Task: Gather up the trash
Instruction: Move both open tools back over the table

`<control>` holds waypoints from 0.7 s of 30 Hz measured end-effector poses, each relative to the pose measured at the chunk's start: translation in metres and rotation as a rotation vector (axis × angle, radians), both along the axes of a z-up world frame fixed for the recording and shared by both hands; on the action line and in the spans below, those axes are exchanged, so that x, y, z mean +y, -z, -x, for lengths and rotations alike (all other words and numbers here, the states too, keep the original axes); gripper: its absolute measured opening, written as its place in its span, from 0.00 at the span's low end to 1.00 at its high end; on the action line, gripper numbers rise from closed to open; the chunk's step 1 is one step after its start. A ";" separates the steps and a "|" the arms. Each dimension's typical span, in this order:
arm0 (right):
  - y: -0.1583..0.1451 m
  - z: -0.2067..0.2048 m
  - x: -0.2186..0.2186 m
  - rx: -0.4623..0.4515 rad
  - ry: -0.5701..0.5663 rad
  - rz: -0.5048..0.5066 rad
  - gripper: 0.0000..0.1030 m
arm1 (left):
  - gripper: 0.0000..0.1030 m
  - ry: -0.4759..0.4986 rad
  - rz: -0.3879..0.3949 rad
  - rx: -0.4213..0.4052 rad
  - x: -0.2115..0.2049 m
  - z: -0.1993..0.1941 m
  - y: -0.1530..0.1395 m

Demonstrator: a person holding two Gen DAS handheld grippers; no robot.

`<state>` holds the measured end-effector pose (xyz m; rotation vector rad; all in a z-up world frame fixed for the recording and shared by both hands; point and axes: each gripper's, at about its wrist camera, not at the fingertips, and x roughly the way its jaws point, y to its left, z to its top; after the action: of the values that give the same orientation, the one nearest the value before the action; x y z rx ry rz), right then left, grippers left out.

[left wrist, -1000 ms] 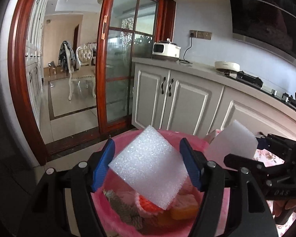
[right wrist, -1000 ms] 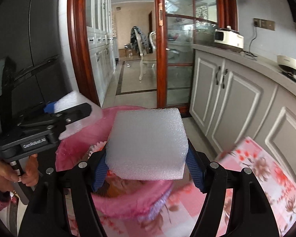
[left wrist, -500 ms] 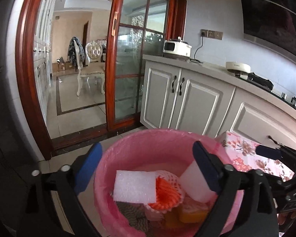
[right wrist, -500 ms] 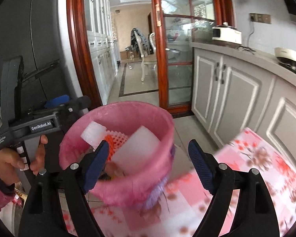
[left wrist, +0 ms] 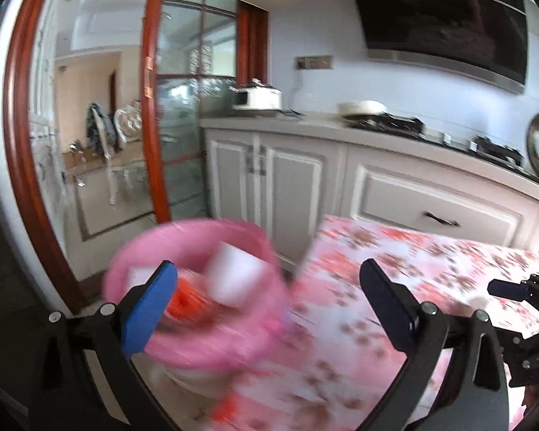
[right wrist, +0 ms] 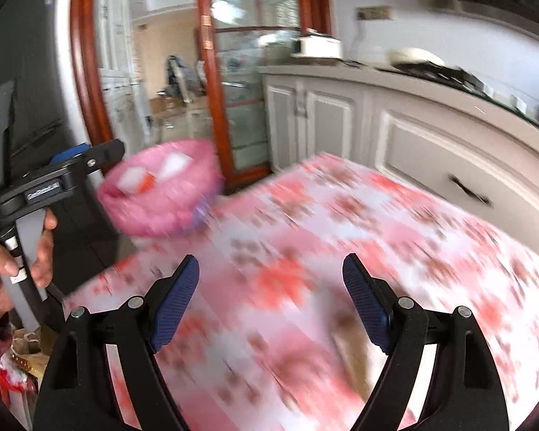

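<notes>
A trash bin lined with a pink bag [left wrist: 204, 344] stands at the table's left end; it also shows in the right wrist view [right wrist: 161, 212]. White foam pieces [left wrist: 233, 276] and an orange-red foam net [left wrist: 187, 301] lie inside it. My left gripper [left wrist: 269, 309] is open and empty, over the gap between the bin and the table. My right gripper [right wrist: 271, 301] is open and empty above the flowered tablecloth [right wrist: 323, 251]. A small white scrap [left wrist: 478, 300] lies on the cloth near the right gripper's fingertip [left wrist: 506, 289]. Both views are blurred.
White kitchen cabinets [left wrist: 298, 179] and a worktop with a cooker and hob run behind the table. A red-framed glass sliding door [left wrist: 154, 107] stands to the left. A brownish blurred item [right wrist: 352, 355] lies on the cloth near my right gripper.
Both grippers opened and dropped their white foam pieces into the pink bin. Both then pulled back and swung right, over the flowered table.
</notes>
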<state>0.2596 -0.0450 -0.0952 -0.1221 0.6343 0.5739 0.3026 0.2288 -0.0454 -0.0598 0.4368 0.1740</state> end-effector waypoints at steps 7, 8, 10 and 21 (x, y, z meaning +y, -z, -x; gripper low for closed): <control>0.010 0.029 -0.092 0.012 0.156 0.007 0.75 | 0.95 0.092 0.089 0.072 -0.086 0.010 0.032; 0.011 0.033 -0.102 0.009 0.177 0.006 0.75 | 0.95 0.099 0.095 0.077 -0.095 0.009 0.035; 0.013 0.040 -0.120 0.004 0.209 -0.003 0.75 | 0.95 0.117 0.104 0.090 -0.120 0.007 0.041; 0.027 0.045 -0.195 0.006 0.352 -0.052 0.75 | 0.95 0.153 0.095 0.162 -0.217 -0.017 0.068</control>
<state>0.2150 -0.2402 -0.1225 0.0408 0.6292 0.2501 0.3192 0.0120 -0.1137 -0.1057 0.6085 0.0071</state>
